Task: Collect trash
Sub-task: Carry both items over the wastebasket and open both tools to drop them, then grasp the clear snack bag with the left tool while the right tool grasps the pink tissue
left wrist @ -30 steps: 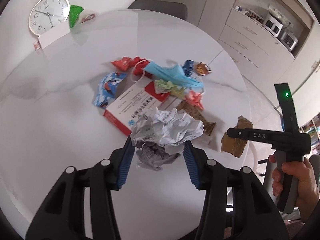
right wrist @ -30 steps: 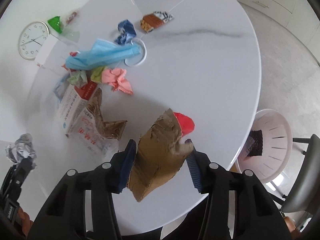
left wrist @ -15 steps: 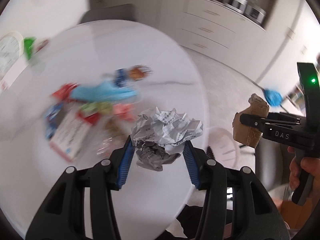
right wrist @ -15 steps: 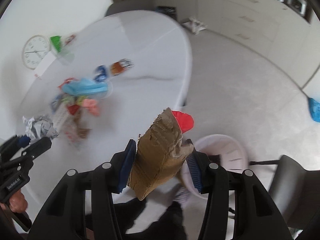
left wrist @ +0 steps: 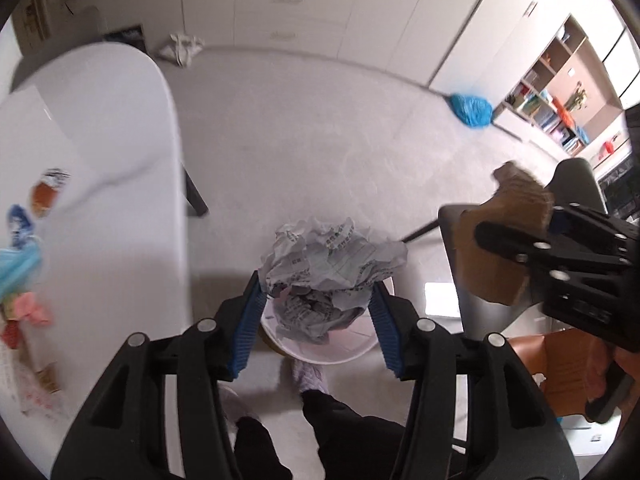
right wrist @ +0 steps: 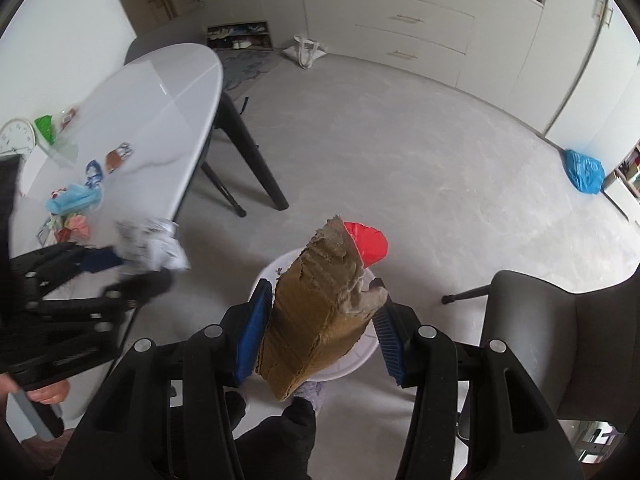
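Note:
Between the blue pads of my left gripper (left wrist: 317,285) sits a ball of crumpled printed paper (left wrist: 332,264), and the jaws are opening around it while the pads still touch it. It hangs over a white bin (left wrist: 320,354) on the floor. My right gripper (right wrist: 322,286) is shut on a torn piece of brown cardboard (right wrist: 320,312) with a red scrap (right wrist: 370,242) behind it, also above the bin (right wrist: 272,272). The right wrist view shows the left gripper (right wrist: 132,276) and its paper (right wrist: 156,248) at the left.
The white round table (right wrist: 160,92) at the left holds a blue face mask (right wrist: 76,198), wrappers and a clock. A grey chair (right wrist: 560,340) stands right of the bin. A blue bag (right wrist: 584,170) lies on the floor. The person's dark trouser legs (left wrist: 340,432) are below.
Both grippers have swung off the table to the right with their loads and now hang over the white bin on the floor. The table has slid to the left edge of both views.

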`<state>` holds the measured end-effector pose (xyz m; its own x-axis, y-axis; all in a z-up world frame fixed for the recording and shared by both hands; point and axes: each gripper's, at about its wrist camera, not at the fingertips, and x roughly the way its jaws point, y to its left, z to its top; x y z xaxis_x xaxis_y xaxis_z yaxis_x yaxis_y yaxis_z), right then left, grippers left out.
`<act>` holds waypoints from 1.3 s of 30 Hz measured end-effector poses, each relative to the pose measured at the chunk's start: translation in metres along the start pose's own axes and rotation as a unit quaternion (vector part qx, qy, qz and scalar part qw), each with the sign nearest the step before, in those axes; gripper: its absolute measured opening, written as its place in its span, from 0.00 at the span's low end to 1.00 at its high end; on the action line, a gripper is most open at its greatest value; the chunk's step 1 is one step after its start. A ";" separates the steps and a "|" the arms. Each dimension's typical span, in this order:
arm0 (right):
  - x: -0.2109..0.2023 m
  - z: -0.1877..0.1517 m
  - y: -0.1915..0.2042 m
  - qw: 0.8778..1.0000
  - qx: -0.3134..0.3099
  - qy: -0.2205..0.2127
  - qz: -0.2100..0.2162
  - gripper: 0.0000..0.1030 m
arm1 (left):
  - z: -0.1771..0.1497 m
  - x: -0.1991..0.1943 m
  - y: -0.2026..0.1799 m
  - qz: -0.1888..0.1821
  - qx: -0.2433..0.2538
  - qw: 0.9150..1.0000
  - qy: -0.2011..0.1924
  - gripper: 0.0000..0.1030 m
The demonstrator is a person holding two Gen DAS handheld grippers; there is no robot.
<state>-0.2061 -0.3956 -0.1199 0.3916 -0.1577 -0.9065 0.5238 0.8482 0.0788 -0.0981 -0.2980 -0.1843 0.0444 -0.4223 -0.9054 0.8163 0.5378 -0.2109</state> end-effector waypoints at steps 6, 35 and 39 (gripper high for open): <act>0.011 0.001 -0.028 1.000 0.006 0.007 0.005 0.49 | 0.010 0.033 -0.021 0.007 0.000 0.999 0.036 0.66; 0.056 0.002 0.045 0.997 -0.049 0.044 0.033 0.96 | -0.048 -0.113 0.082 0.134 -0.161 0.975 -0.073 0.91; 0.021 0.020 0.065 0.998 -0.052 0.003 0.040 0.98 | -0.073 -0.137 0.110 0.159 -0.192 0.964 -0.088 0.93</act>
<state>-0.1489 -0.3543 -0.1251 0.4246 -0.0837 -0.9015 0.4091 0.9060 0.1086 -0.0566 -0.1275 -0.1110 0.3827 -0.2907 -0.8770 0.4729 0.8771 -0.0843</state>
